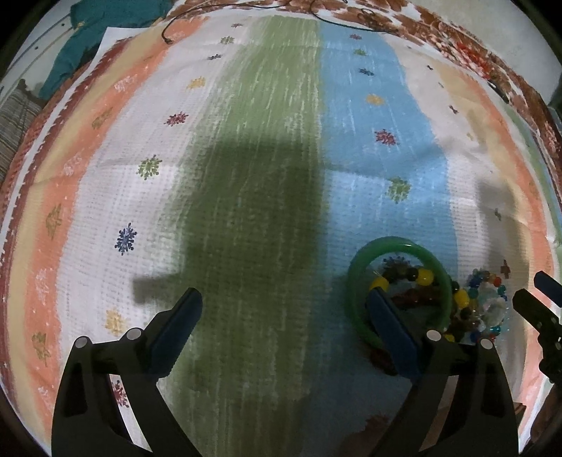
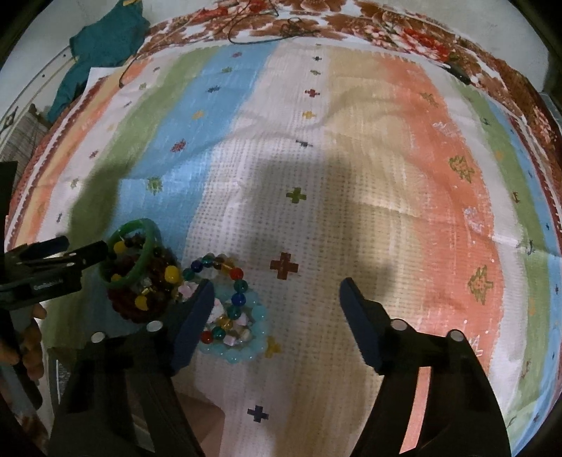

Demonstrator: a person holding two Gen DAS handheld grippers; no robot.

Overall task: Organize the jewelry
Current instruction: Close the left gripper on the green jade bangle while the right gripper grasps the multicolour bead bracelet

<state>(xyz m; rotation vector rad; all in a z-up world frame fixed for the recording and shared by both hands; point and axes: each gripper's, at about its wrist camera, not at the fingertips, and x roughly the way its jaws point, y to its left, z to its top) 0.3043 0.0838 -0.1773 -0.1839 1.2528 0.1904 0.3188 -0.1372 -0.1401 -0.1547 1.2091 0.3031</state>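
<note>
A pile of jewelry lies on a striped cloth (image 1: 267,211). A green bangle (image 1: 354,281) rests on dark red and yellow bead bracelets (image 1: 421,277), with multicolour glass bead bracelets (image 1: 491,298) beside it. My left gripper (image 1: 284,316) is open, its right finger (image 1: 390,327) standing inside the bangle's ring. In the right wrist view the green bangle (image 2: 149,242) sits left, with a light blue bead bracelet (image 2: 253,337) and a multicolour one (image 2: 237,284) near it. My right gripper (image 2: 277,306) is open; its left finger (image 2: 196,316) overlaps the light blue bracelet. Nothing lies between the pads.
The cloth (image 2: 351,175) covers a floral-patterned bedspread (image 2: 386,21). A teal garment (image 2: 105,38) lies at the far left corner, and a thin dark cord (image 2: 267,35) runs along the far edge. A person's hand (image 2: 31,334) holds the left gripper (image 2: 80,248).
</note>
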